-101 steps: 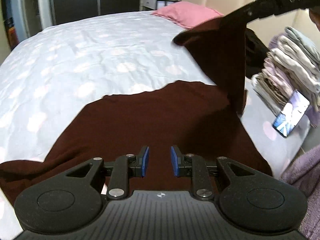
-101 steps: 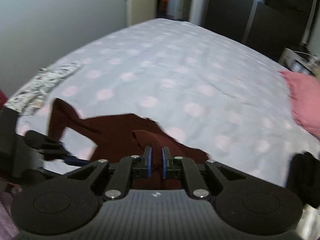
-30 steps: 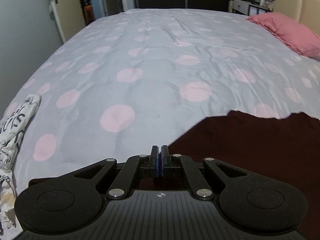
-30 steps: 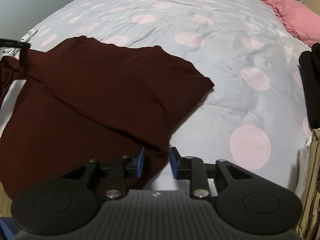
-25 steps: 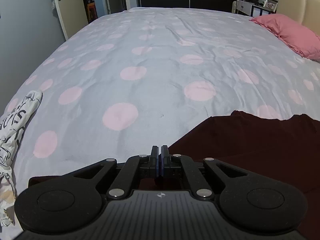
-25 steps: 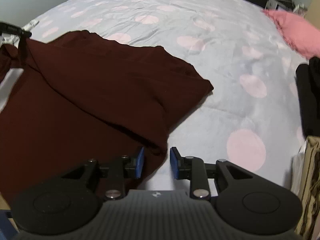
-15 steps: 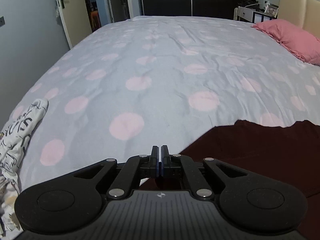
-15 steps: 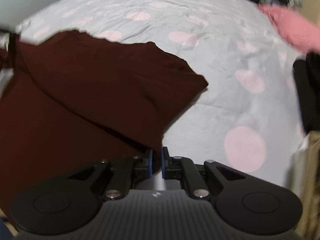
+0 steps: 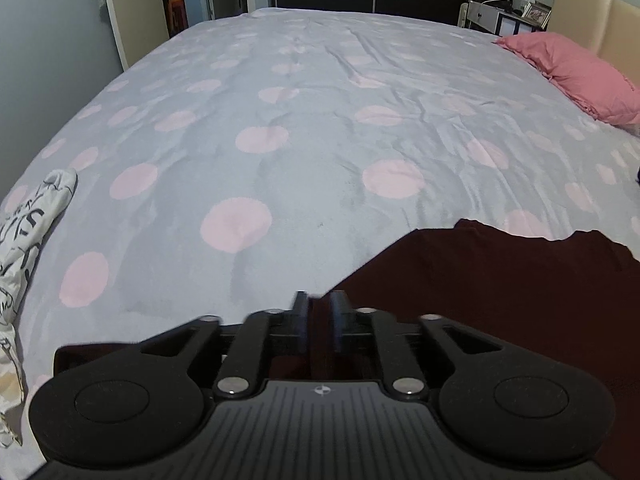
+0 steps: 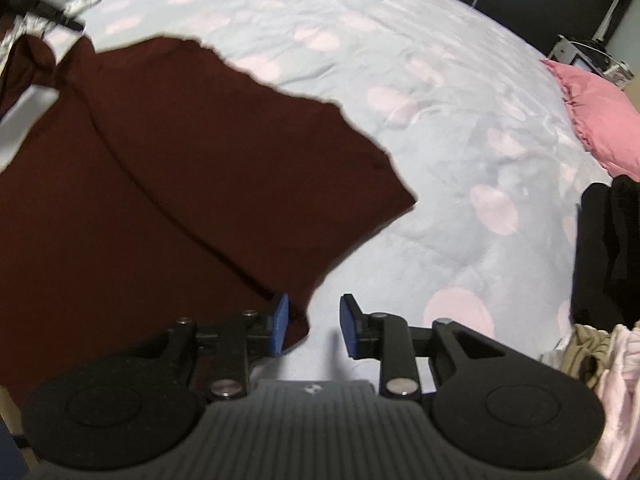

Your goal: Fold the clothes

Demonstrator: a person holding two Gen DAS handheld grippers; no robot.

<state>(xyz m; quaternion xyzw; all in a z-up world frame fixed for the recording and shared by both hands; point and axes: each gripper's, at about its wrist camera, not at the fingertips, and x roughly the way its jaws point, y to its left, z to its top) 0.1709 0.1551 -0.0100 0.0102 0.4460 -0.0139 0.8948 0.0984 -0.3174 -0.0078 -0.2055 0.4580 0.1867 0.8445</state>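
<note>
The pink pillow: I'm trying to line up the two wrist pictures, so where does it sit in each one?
Left wrist: pink pillow lies at the upper right, near the headboard.
Right wrist: pink pillow lies at the right edge, above the middle.
Shared landmark: the maroon garment spread on the dotted bedspread, lower right in the left view, left in the right view.
</note>
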